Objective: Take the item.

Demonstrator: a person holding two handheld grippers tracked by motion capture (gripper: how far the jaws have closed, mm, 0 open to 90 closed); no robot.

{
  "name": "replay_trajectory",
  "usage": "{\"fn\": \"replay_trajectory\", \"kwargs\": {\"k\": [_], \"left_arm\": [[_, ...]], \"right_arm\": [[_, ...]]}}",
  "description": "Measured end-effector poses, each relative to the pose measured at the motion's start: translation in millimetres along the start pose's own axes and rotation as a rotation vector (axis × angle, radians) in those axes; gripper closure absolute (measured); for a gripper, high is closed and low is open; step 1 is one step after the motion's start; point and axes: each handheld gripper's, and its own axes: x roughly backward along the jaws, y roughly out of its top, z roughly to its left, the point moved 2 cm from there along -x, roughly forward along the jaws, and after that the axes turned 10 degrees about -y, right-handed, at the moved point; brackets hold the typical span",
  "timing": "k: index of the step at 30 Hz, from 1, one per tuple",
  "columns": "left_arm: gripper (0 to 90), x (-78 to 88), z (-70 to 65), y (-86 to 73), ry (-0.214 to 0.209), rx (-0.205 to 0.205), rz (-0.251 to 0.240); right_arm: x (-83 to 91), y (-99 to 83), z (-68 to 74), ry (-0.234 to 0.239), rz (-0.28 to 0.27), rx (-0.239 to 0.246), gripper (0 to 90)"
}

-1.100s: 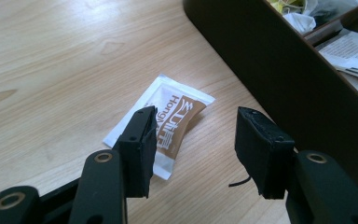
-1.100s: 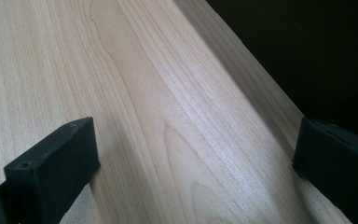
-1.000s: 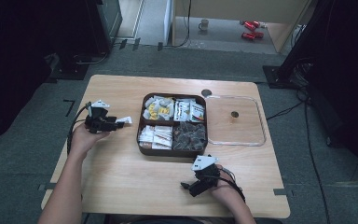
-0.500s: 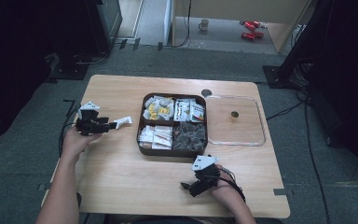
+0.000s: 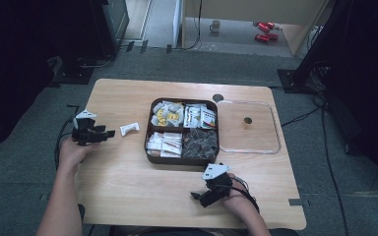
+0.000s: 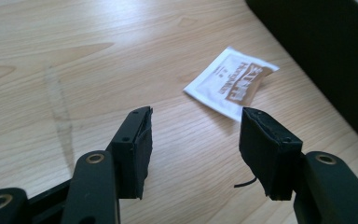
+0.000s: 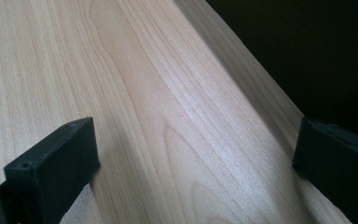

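A small white sachet (image 5: 129, 129) with brown print lies flat on the wooden table, just left of the brown tray (image 5: 149, 147). My left gripper (image 5: 109, 132) stands a short way left of it, open, with nothing between its jaws. In the left gripper view the sachet (image 6: 230, 81) lies beyond the open left gripper (image 6: 196, 121), apart from both pads. My right gripper (image 5: 195, 195) rests near the table's front edge, below the tray. In its own view the right gripper (image 7: 196, 135) is wide open over bare wood.
The brown tray has several compartments holding sachets and dark packets; its dark wall (image 6: 317, 56) rises right of the sachet. A clear lid (image 5: 270, 147) with a small knob (image 5: 247, 120) lies right of the tray. The table's edge (image 7: 261, 93) runs close to the right gripper.
My left gripper has drawn back to the left, away from the sachet, which stays on the table beside the tray. The right gripper has not moved.
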Motion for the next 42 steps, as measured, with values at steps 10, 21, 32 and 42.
{"fn": "replay_trajectory", "kwargs": {"k": [10, 21, 32, 42], "left_arm": [[45.1, 1.9, 16.7, -11.9, 0.054, 0.028, 0.012], [44.8, 0.7, 26.2, -20.2, 0.089, 0.021, 0.010], [38.2, -1.4, 25.4, -28.3, 0.102, -0.065, -0.034], [36.1, -2.3, 24.4, -31.1, 0.106, -0.084, -0.050]], "right_arm": [[0.0, 0.0, 0.0, 0.000, 0.000, 0.000, 0.0], [0.0, 0.0, 0.0, 0.000, 0.000, 0.000, 0.0], [-0.2, 0.3, 0.0, 0.002, 0.000, 0.002, 0.0], [-0.3, 0.3, 0.0, 0.002, 0.000, 0.003, 0.0]]}}
